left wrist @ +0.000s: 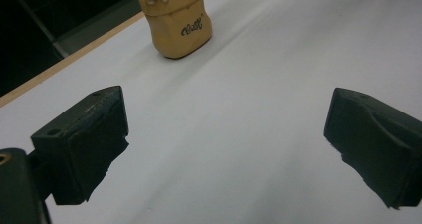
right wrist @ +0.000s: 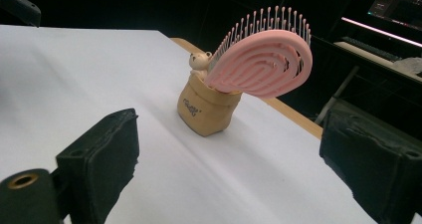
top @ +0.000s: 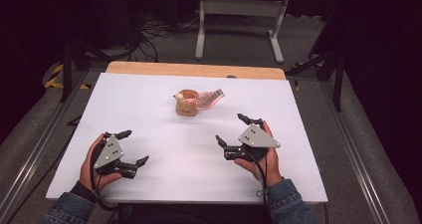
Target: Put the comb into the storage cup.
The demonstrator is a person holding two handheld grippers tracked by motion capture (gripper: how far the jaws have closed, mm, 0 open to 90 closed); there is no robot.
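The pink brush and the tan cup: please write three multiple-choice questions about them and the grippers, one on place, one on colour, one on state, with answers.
1. Where does the cup stand on the white table?
A. In the middle, toward the far edge
B. At the near left corner
C. Under the right hand-held gripper

2. What colour is the brush?
A. Blue
B. Pink
C. Green

3. How do the jaws of the left hand-held gripper stand?
A. Shut on the cup
B. Shut on the brush
C. Open, holding nothing

Answers: 1 A, the high view shows the cup midway across, beyond both grippers. 2 B, the right gripper view shows its pink head. 3 C, the left gripper view shows bare table between the jaws.
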